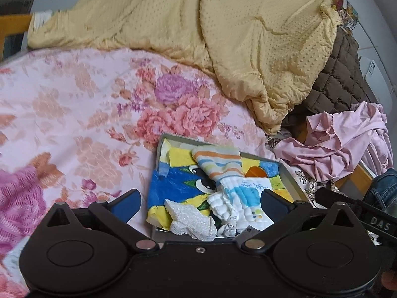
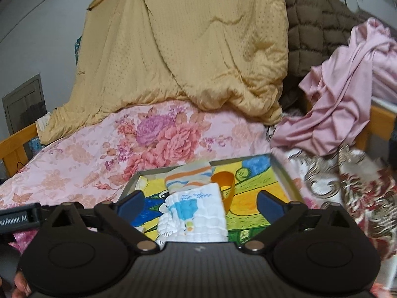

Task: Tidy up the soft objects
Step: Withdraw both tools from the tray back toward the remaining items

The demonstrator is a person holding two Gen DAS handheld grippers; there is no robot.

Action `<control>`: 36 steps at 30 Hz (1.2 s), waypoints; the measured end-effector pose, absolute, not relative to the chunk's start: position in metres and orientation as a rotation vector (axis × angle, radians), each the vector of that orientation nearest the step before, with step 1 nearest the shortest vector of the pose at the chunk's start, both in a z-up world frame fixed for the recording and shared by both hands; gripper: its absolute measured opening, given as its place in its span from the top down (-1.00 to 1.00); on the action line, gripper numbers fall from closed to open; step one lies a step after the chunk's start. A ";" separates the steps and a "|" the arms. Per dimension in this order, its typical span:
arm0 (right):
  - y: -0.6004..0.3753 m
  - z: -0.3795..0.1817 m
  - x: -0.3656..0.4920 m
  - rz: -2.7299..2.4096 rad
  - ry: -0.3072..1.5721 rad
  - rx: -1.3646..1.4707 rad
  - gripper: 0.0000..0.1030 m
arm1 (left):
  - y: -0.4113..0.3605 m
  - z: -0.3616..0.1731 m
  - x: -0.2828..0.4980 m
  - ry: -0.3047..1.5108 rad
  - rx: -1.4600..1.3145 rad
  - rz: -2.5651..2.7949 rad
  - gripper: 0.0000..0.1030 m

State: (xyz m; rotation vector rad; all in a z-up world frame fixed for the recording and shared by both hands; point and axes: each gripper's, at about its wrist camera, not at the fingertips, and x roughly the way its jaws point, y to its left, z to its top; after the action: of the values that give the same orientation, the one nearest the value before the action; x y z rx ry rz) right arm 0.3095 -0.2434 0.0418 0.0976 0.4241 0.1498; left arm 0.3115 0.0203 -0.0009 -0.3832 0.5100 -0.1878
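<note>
Both grippers empty, small cloths already in the tray.

My left gripper (image 1: 199,204) and right gripper (image 2: 199,204) stand wide open, holding nothing. Just beyond them the tray (image 2: 279,167) on the bed (image 1: 74,99) holds a white folded cloth (image 2: 198,213) and a striped sock (image 2: 186,173). I judge the pink garment (image 2: 347,94) and yellow quilt (image 1: 223,37) still need sorting.

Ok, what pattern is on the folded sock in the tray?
Orange, blue and grey stripes on the sock; clearest in the right wrist view.
</note>
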 end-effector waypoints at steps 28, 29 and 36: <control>-0.256 0.059 0.200 0.129 0.364 0.118 -0.99 | -0.001 0.042 0.192 0.371 -0.254 -0.183 -0.99; -0.256 0.059 0.197 0.129 0.366 0.118 -0.99 | -0.001 0.041 0.189 0.369 -0.255 -0.181 -0.99; -0.255 0.057 0.179 0.131 0.376 0.126 -0.99 | -0.001 0.038 0.166 0.351 -0.243 -0.181 -0.99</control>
State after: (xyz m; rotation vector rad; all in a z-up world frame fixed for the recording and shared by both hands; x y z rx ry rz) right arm 0.1787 -0.2553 0.0566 0.1256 0.3764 0.1310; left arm 0.1663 -0.0009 0.0380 -0.2427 0.3515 -0.1806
